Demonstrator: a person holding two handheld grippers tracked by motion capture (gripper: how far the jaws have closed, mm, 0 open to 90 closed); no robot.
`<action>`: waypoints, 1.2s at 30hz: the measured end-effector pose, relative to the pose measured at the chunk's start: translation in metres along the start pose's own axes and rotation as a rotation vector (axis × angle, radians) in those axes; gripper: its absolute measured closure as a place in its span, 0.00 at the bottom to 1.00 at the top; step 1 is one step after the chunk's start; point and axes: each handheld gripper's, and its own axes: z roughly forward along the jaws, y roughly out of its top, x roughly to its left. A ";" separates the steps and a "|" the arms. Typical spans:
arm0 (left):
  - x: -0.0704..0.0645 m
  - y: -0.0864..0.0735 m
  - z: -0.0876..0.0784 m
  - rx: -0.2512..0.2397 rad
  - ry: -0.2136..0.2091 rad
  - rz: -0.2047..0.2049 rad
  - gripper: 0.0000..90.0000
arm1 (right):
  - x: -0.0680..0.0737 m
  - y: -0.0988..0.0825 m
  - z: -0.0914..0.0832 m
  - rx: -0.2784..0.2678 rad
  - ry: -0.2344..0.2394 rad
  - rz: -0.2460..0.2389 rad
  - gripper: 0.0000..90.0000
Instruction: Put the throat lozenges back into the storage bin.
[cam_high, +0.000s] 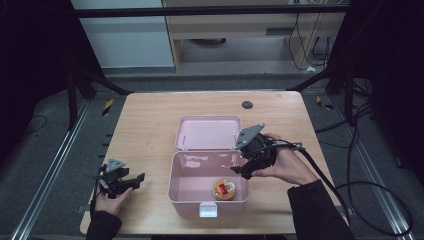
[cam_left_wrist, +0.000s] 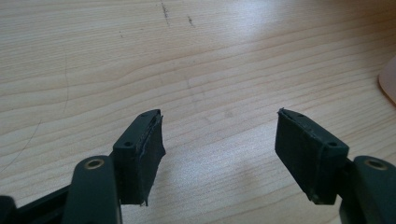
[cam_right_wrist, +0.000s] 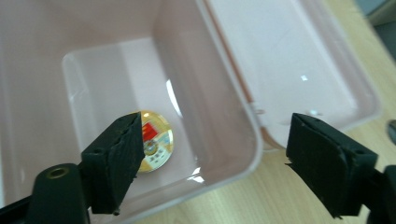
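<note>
A pink plastic box (cam_high: 190, 204) stands open on the wooden table, its lid (cam_high: 207, 132) lying flat behind it. A round gold-and-red packet (cam_high: 225, 189) lies on the box floor at the front right. My right gripper (cam_high: 241, 173) hovers above the box's right rim, tilted down into it. In the right gripper view its jaws (cam_right_wrist: 215, 120) stand wide apart with nothing between them, the packet (cam_right_wrist: 158, 143) below the left jaw and the box rim (cam_right_wrist: 252, 140) under the gap. My left gripper (cam_high: 136, 181) rests at the table's front left, open (cam_left_wrist: 219, 135) over bare wood.
A small black disc (cam_high: 247, 104) is set into the table near its far edge. A pink edge of the box (cam_left_wrist: 388, 81) shows at the right of the left gripper view. Cables trail off the table's right side.
</note>
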 end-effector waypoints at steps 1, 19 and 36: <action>0.000 0.000 0.000 0.000 0.001 0.000 0.35 | -0.002 -0.002 -0.003 -0.018 -0.018 0.013 0.20; 0.000 0.000 0.000 -0.005 0.003 0.000 0.38 | -0.018 -0.085 -0.036 -0.318 -0.354 0.382 0.11; -0.001 0.000 -0.001 -0.007 0.006 0.002 0.44 | -0.012 -0.159 -0.016 -0.334 -0.423 0.574 0.10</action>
